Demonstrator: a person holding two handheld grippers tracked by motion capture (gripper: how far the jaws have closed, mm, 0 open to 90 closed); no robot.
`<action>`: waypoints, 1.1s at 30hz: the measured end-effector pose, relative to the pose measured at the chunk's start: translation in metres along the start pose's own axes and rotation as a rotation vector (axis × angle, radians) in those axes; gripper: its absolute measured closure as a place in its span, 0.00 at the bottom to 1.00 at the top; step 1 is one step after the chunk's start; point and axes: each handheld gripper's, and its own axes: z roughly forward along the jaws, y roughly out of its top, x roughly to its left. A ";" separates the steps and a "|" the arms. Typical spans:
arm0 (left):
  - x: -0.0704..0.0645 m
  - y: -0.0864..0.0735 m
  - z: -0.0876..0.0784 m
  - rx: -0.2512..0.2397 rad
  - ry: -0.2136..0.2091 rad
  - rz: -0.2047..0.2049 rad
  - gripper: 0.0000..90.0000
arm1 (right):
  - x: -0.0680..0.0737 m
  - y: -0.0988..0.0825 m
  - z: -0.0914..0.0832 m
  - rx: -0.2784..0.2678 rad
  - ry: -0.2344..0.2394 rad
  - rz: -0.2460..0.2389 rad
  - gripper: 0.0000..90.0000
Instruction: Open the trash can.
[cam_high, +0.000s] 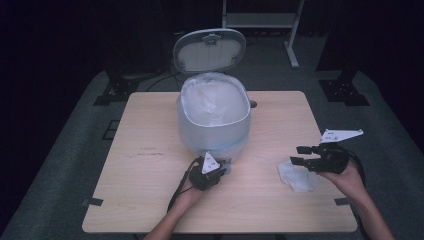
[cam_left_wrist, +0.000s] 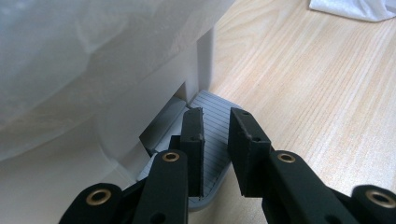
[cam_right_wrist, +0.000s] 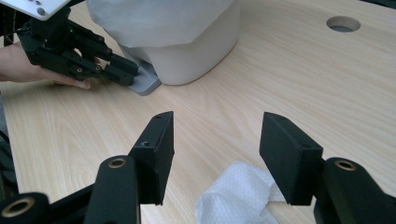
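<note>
High view shows the left gripper (cam_high: 218, 169) clenched and pressing the pedal (cam_left_wrist: 211, 135) of the lined pedal bin (cam_high: 214, 117), lid (cam_high: 210, 50) raised, while the right gripper (cam_high: 299, 155) hangs released over the crumpled tissue (cam_high: 297, 176) to collect it.

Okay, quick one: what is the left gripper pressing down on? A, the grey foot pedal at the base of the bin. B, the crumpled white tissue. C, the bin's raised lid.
A: the left gripper rests on the ribbed grey pedal of the bin, whose lid stands open.

Crumpled tissue (cam_high: 298, 176) lies right of the bin (cam_high: 214, 120).
</note>
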 end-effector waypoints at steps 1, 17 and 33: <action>0.000 0.000 0.000 0.000 0.000 0.000 0.84 | 0.000 0.000 0.000 0.000 0.000 0.000 0.49; 0.000 0.000 0.000 -0.003 -0.004 -0.007 0.84 | -0.006 -0.034 0.014 0.037 -0.012 0.023 0.47; 0.000 0.000 0.000 -0.002 -0.003 -0.005 0.84 | -0.008 -0.057 0.027 0.065 -0.025 0.035 0.43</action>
